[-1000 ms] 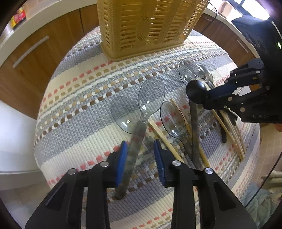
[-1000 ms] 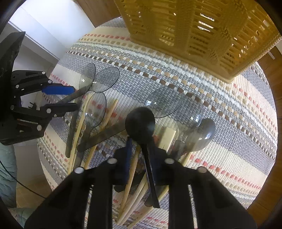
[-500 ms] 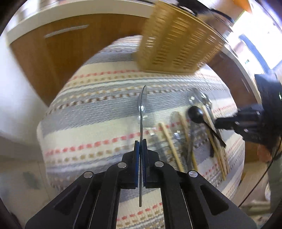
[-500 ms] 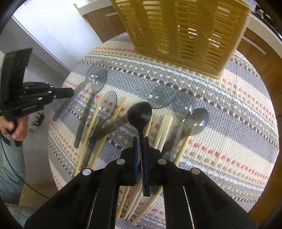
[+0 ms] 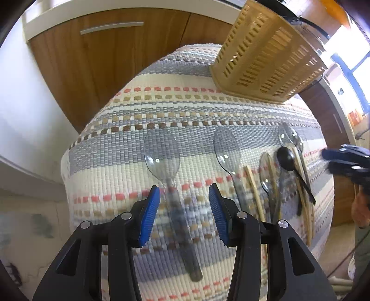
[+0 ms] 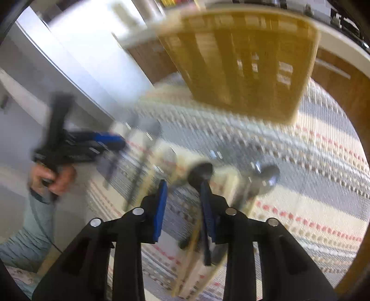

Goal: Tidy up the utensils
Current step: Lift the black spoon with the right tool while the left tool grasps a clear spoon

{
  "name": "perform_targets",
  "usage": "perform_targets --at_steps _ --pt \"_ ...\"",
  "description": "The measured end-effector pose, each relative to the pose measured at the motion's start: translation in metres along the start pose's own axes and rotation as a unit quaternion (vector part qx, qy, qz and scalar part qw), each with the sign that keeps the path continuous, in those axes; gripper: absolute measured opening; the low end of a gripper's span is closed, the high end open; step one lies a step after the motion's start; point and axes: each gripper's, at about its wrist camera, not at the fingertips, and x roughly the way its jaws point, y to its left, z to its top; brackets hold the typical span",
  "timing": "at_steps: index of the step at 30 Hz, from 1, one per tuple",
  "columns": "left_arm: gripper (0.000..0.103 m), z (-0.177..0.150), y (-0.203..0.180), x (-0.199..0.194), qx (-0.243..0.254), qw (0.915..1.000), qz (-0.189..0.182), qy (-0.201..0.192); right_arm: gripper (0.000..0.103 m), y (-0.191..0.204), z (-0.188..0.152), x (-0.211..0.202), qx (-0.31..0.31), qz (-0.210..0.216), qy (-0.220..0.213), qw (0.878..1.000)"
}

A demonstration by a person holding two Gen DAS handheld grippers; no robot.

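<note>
Left gripper (image 5: pixel 183 213) just opened, clear spoon (image 5: pixel 170 176) loose on mat (image 5: pixel 120 148) between pads, right gripper (image 6: pixel 182 208) just opened, black spoon (image 6: pixel 200 173) blurred, contact unclear, basket (image 5: pixel 266 60) cut off above.

Domestic kitchen. Indicated by wood-fronted cabinets (image 5: pixel 111 58) with bar handle (image 5: pixel 111 27) under pale countertop (image 5: pixel 129 9) at far side, woven striped mat (image 5: pixel 185 111), slotted utensil basket (image 5: pixel 266 60), window far right.

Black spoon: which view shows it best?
The left wrist view: the black spoon lies sharp and whole among the other utensils on the striped mat. The right wrist view shows it nearer but motion-blurred, with its handle partly hidden.
</note>
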Motion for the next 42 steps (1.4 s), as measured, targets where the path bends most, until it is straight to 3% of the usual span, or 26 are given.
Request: perform_targets --at_steps 2,4,7,12,19,22,24,27,29,30,36,40,42 --pt "0.043 0.004 -0.001 0.004 -0.004 1.0000 -0.002 0.002 0.072 0.007 0.004 -0.015 -0.006 0.001 -0.041 0.999" --pt "0.043 0.006 -0.002 0.009 -0.006 1.0000 0.000 0.003 0.072 0.013 0.006 -0.020 -0.019 -0.020 -0.048 0.998" --pt "0.043 0.015 -0.009 0.017 -0.008 0.9999 0.004 0.007 0.071 0.016 0.010 0.001 -0.015 -0.084 0.013 0.996" --pt "0.045 0.025 -0.025 0.028 0.008 0.9993 0.035 0.009 0.051 0.013 0.010 0.047 -0.018 -0.115 0.108 0.987" --pt "0.045 0.020 -0.021 0.022 0.027 0.9983 0.052 0.005 0.046 0.024 0.016 0.080 -0.053 -0.158 0.141 0.976" --pt "0.045 0.021 -0.028 0.024 0.030 0.9979 0.057 0.006 0.026 0.030 0.015 0.088 -0.064 -0.168 0.158 0.971" --pt "0.044 0.022 -0.037 0.028 0.036 0.9971 0.067 0.008 0.006 0.033 0.013 0.092 -0.068 -0.179 0.160 0.968" --pt "0.035 0.020 -0.044 0.029 0.056 0.9930 0.104 0.009 0.005 0.034 0.013 0.091 -0.065 -0.181 0.150 0.970" --pt "0.013 0.019 -0.047 0.029 0.060 0.9900 0.128 0.005 0.005 0.033 0.009 0.083 -0.060 -0.176 0.141 0.972" --pt "0.010 0.018 -0.044 0.027 0.056 0.9901 0.128 0.002 0.005 0.033 0.008 0.078 -0.060 -0.173 0.135 0.974" --pt "0.010 0.011 -0.028 -0.003 0.019 0.9971 0.058 -0.045 0.005 0.037 -0.006 0.033 -0.054 -0.152 0.090 0.983" --pt "0.010 0.008 -0.030 -0.044 0.012 0.9944 0.023 -0.103 0.005 0.041 -0.015 -0.012 -0.058 -0.130 0.041 0.989" --pt "0.010 0.012 -0.036 -0.068 0.013 0.9902 0.007 -0.139 0.005 0.047 -0.014 -0.042 -0.065 -0.119 -0.004 0.991"
